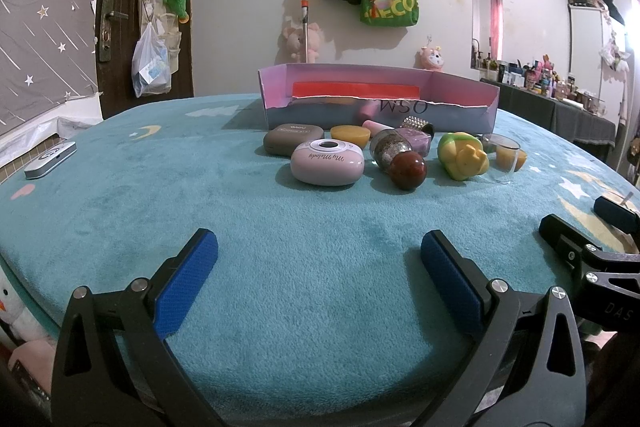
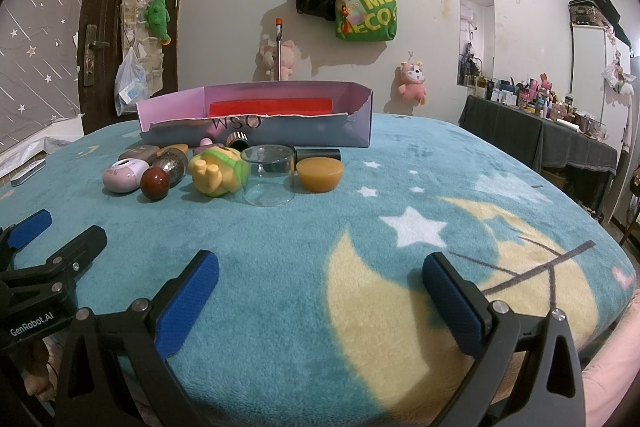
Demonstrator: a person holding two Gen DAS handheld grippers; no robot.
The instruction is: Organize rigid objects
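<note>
A row of small objects lies on the teal blanket in front of an open purple box point(image 1: 380, 115) point(image 2: 256, 131): a pink case point(image 1: 327, 167) point(image 2: 124, 175), a brown case point(image 1: 294, 139), a dark red ball point(image 1: 408, 170) point(image 2: 155, 183), a glittery jar point(image 1: 390, 149), a yellow-green toy point(image 1: 464, 155) point(image 2: 218, 173), a clear glass point(image 1: 502, 157) point(image 2: 270, 175) and an amber puck point(image 2: 320, 174). My left gripper point(image 1: 318, 253) is open and empty, well short of the row. My right gripper point(image 2: 320, 273) is open and empty, nearer the blanket's front.
A silver remote point(image 1: 50, 159) lies at the blanket's left edge. The right gripper shows at the right of the left wrist view point(image 1: 592, 227). A cluttered dark table point(image 2: 560, 131) stands at the right. A door point(image 1: 120, 7) is at the back left.
</note>
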